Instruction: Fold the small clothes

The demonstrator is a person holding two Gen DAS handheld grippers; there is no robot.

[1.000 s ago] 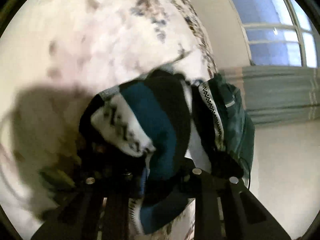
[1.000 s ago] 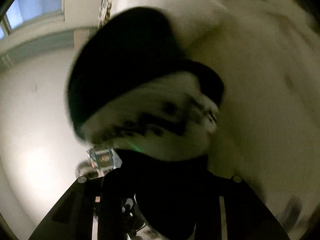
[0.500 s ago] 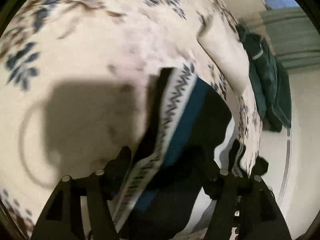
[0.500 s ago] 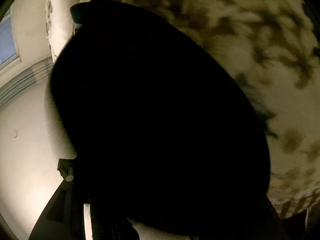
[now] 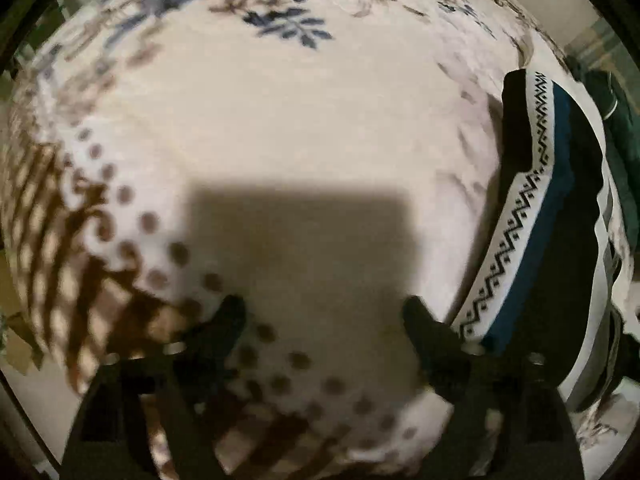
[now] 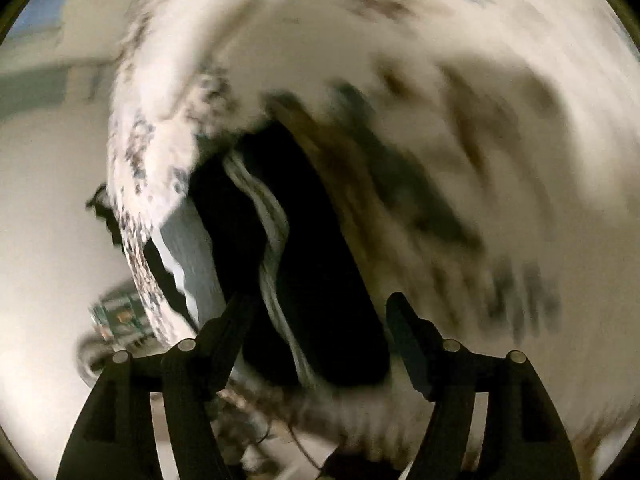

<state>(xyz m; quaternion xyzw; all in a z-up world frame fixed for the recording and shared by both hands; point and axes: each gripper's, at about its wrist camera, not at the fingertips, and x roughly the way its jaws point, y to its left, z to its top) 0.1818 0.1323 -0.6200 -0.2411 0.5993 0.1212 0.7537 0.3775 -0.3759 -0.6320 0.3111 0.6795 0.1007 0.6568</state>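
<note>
A small dark garment [image 5: 560, 216], black and teal with a white zigzag band, lies folded near the bed's edge at the right of the left wrist view. My left gripper [image 5: 324, 316] is open and empty over the floral bedspread [image 5: 288, 120], left of the garment. In the blurred right wrist view the same garment [image 6: 312, 264] lies just ahead, between and beyond the fingers of my right gripper [image 6: 320, 316], which is open and empty.
A dark green garment [image 5: 616, 120] lies beyond the folded one at the far right. The bed's edge [image 6: 136, 216] drops to a pale floor at the left of the right wrist view. A small greenish object [image 6: 116, 312] sits on the floor.
Both grippers have let go of the dark garment and opened. It now lies folded on the bed. The left gripper has moved left, away from it; the right has pulled back.
</note>
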